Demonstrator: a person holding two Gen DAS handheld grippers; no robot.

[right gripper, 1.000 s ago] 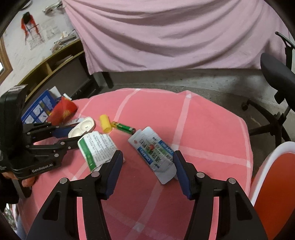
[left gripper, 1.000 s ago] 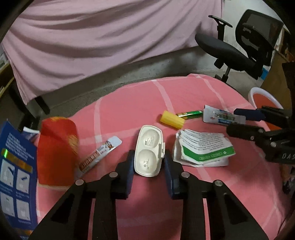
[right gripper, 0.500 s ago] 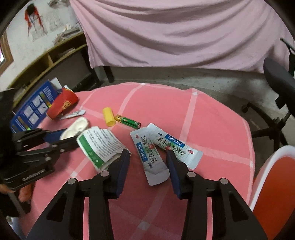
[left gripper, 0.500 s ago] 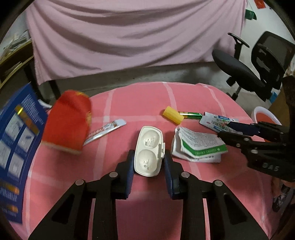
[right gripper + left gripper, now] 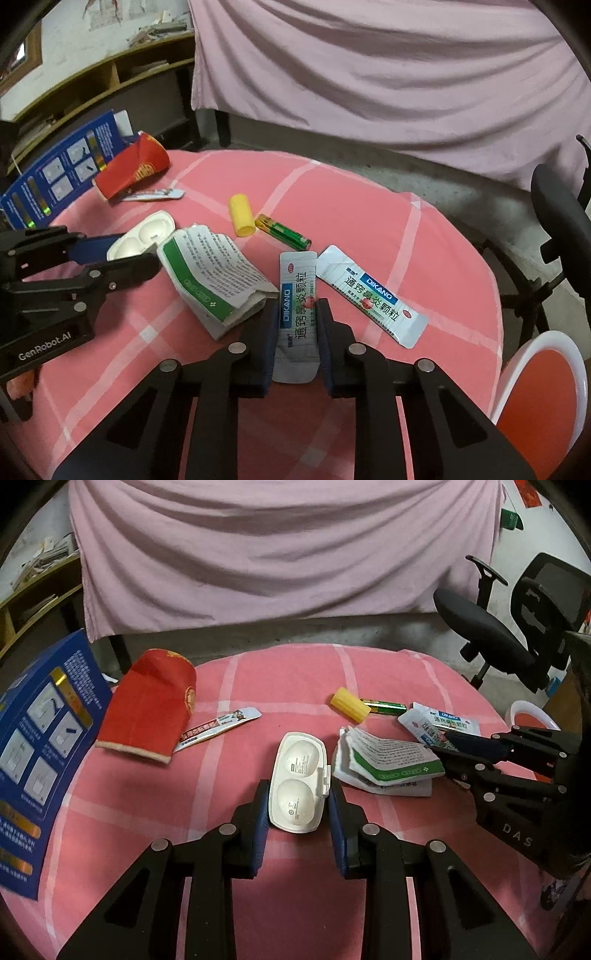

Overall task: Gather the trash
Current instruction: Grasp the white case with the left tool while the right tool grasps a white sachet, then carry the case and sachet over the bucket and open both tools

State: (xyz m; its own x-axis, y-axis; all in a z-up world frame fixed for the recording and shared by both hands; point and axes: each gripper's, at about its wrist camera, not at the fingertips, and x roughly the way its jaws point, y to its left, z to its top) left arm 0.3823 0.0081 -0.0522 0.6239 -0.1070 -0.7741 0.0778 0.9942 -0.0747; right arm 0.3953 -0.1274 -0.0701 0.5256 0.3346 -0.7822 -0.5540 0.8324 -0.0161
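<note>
Trash lies on a round table with a pink checked cloth (image 5: 295,672). My left gripper (image 5: 298,797) is shut on a white plastic two-cup case (image 5: 299,782), also seen in the right wrist view (image 5: 142,234). My right gripper (image 5: 297,312) is shut on a grey Dikang sachet (image 5: 297,306). A second Dikang sachet (image 5: 371,295) lies just right of it. A folded green-and-white leaflet (image 5: 384,764) (image 5: 214,273) lies between the grippers. A yellow cap (image 5: 349,705) (image 5: 242,214) and a green battery (image 5: 384,706) (image 5: 282,232) lie behind.
A red paper cup (image 5: 151,709) lies on its side at the left beside a thin sachet strip (image 5: 218,727). A blue box (image 5: 40,746) stands at the left edge. A white-rimmed orange bin (image 5: 543,391) stands right of the table. An office chair (image 5: 517,627) stands behind.
My right gripper moved forward and closed on the grey sachet. Both views rose and swung a little. My left gripper kept its hold on the white case.
</note>
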